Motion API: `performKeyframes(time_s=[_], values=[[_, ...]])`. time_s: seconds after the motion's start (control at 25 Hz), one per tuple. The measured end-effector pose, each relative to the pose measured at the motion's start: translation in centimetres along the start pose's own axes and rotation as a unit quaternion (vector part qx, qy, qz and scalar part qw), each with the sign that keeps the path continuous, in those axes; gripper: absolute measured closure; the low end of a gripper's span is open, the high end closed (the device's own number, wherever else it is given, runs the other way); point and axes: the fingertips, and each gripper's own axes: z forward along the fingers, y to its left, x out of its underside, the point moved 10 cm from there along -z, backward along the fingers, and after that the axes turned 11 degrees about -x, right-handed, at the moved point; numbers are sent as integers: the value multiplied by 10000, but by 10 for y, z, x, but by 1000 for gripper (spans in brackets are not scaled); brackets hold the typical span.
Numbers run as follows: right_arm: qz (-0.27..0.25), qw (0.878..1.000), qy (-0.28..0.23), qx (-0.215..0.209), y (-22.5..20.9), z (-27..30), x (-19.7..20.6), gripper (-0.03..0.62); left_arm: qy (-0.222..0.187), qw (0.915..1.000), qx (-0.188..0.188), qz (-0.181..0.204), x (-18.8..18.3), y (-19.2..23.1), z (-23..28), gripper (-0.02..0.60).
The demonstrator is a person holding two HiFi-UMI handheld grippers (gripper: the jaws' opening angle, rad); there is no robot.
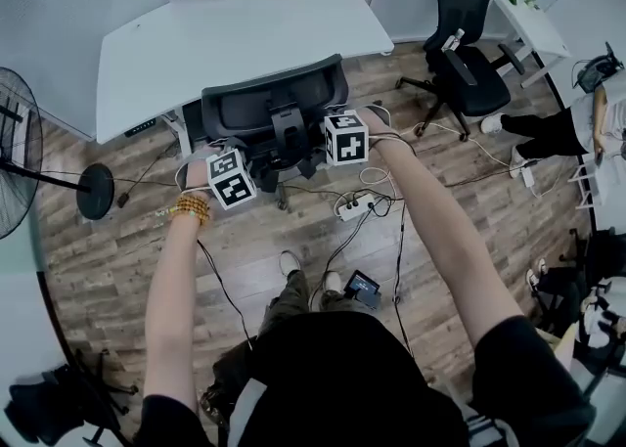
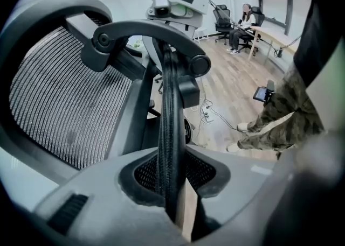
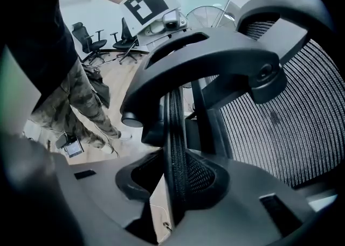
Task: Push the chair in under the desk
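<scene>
The chair (image 1: 274, 108) stands at the middle of the frame, its seat partly beneath the near edge of the white surface (image 1: 245, 29), backrest towards us. Our left gripper (image 2: 172, 183) and right gripper (image 3: 175, 177) each have their fingers (image 2: 102, 191) clenched on the backrest's mesh-covered rim (image 3: 173, 132), one at either side. We judge the chair fairly heavy but free-rolling over the wood floor (image 1: 117, 259); the rim looks stiff, the mesh yielding. Holding both sides should stop it swivelling. A power strip (image 1: 354, 205) lies near its base.
</scene>
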Motion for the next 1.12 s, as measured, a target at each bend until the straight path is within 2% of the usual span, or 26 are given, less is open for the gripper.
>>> performKeyframes(time_s=[0.52,1.12], values=[[89,9999,-16,67,-29,7,-13,485,-43,9999,-21,141,21,29,9,477],[-49,9999,-90,64,-47,8,-15,485,5,10000,85,31,22,43,12,478]])
